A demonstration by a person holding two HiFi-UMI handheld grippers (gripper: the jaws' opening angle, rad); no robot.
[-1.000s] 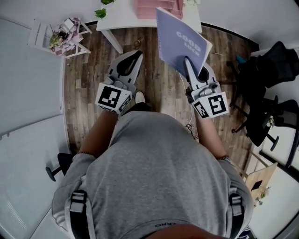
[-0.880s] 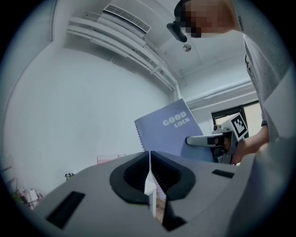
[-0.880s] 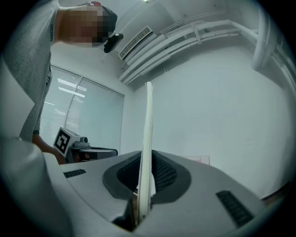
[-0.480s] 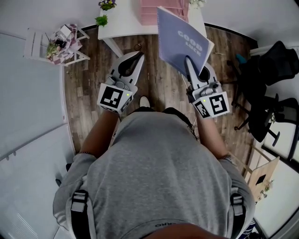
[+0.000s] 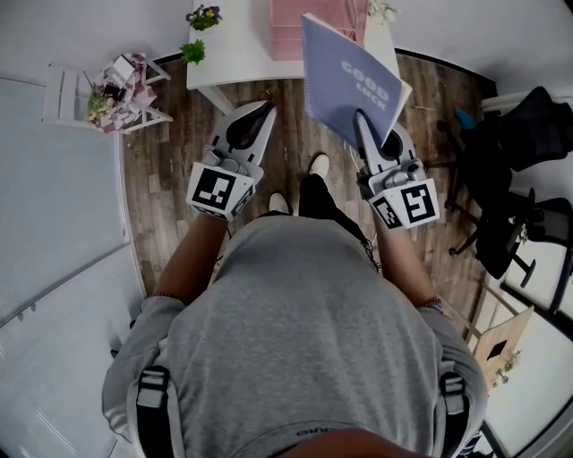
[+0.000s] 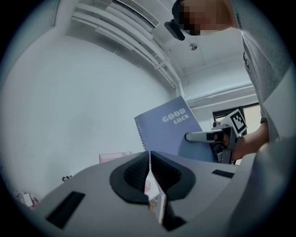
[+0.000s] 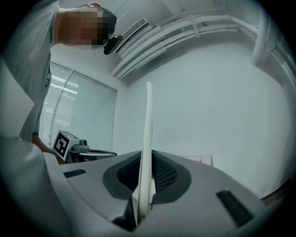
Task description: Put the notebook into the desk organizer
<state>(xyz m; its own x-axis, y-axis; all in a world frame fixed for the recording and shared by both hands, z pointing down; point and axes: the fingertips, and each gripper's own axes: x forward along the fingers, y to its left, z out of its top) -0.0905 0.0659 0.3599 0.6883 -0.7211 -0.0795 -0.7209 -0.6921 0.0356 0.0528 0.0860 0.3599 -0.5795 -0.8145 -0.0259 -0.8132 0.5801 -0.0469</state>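
Notebook (image 5: 349, 85) is the lavender spiral-bound one with GOOD LUCK on the cover. It's in the upper middle of the head view, up in the air and standing on edge, not in the organizer yet.

Going left to right:
- Upper left there's a little white rack (image 5: 81, 85) with flowers on it, next to the wooden floor (image 5: 170, 179).
- Then comes the white tabletop (image 5: 235, 49) along the top edge, with a couple of small plants (image 5: 204, 15) on its left part.
- Just below that, the left hand-held gripper (image 5: 265, 106) has its jaws pressed together with nothing in them.
- The pink desk organizer (image 5: 291, 31) stands on the tabletop at top centre, and the notebook's top corner overlaps it in the picture.
- The right hand-held gripper (image 5: 359, 118) is clamped tight on the notebook's lower edge.
- Far right, there are some black office chairs (image 5: 524, 134).
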